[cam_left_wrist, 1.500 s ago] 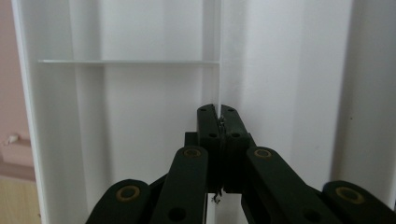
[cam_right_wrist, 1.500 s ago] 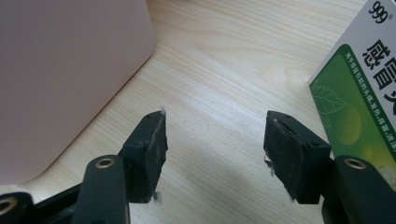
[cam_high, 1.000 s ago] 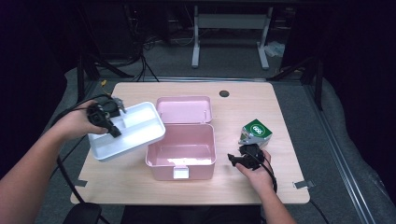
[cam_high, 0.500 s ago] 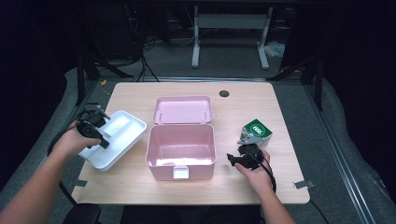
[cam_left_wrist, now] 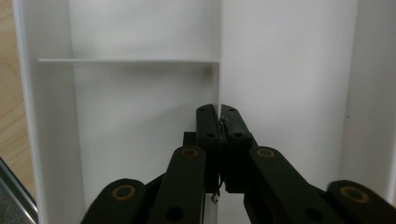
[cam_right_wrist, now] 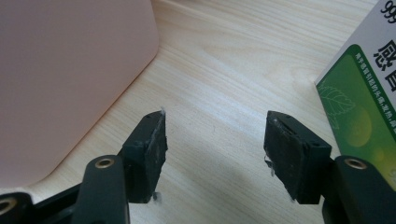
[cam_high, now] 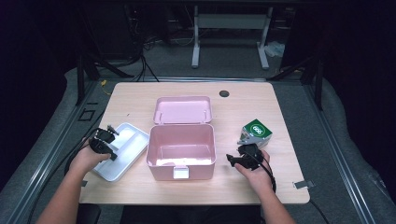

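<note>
— Where is the white tray [cam_high: 122, 150] sitting?

— Left of the pink box [cam_high: 181, 150], long axis running diagonally toward it. My left gripper [cam_high: 103, 143] is just loosening on its divider (right gripper [cam_high: 243, 157] gaping, empty).

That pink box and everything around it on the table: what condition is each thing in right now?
Pink box: lid open, nothing in it.
White divided tray: out of the box, lying on the table to its left, nothing in it.
Green-and-white carton: closed, standing on the table.
Left gripper: jaws just easing apart, divider wall between them.
Right gripper: open, holding nothing.
</note>
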The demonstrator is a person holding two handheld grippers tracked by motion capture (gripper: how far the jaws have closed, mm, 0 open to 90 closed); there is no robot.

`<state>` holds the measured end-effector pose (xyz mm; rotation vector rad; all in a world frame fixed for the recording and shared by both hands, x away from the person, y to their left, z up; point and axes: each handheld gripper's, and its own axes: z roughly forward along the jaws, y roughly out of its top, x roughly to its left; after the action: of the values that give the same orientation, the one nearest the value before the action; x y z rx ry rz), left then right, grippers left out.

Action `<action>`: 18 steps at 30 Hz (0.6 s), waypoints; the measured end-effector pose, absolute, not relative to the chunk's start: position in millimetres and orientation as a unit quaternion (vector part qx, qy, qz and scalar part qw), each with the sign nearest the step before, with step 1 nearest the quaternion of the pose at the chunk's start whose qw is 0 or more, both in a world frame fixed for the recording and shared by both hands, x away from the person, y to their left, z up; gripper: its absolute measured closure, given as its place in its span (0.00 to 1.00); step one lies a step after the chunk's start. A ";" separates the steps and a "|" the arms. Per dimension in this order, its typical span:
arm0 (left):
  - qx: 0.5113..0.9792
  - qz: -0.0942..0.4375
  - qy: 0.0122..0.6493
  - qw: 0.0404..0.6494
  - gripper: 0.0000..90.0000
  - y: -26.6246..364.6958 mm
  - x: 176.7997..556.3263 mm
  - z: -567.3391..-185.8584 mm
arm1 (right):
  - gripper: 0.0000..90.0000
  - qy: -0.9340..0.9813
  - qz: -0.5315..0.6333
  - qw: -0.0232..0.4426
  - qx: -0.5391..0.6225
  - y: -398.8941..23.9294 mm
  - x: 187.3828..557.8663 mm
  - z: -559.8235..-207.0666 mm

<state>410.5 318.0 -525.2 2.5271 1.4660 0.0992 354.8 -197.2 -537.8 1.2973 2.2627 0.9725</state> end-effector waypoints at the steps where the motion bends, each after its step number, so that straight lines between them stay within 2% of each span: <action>1: 0.854 0.035 0.503 0.126 0.93 319.7 407.3 -523.1 | 0.43 0.801 0.343 0.179 0.457 -197.0 354.5 -537.7; 3: 0.844 0.050 0.509 0.160 0.87 321.5 399.0 -516.3 | 0.43 0.804 0.339 0.183 0.454 -196.3 353.5 -536.8; 6: 0.857 0.053 0.488 0.155 0.73 320.5 392.4 -504.3 | 0.42 0.808 0.338 0.192 0.442 -194.8 351.6 -533.2; 10: 0.855 0.064 0.484 0.177 0.63 321.3 383.6 -498.0 | 0.42 0.815 0.332 0.211 0.426 -191.4 349.5 -522.9; 15: 0.852 0.061 0.488 0.178 0.58 327.5 378.2 -500.1 | 0.41 0.821 0.321 0.210 0.422 -190.1 351.9 -514.3; 18: 0.851 0.060 0.489 0.183 0.55 330.8 376.3 -499.1 | 0.41 0.822 0.324 0.189 0.429 -193.2 357.2 -507.0</action>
<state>376.3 330.8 -499.1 2.4005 1.3804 0.1694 357.2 -193.2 -507.0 1.2068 2.3107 0.9114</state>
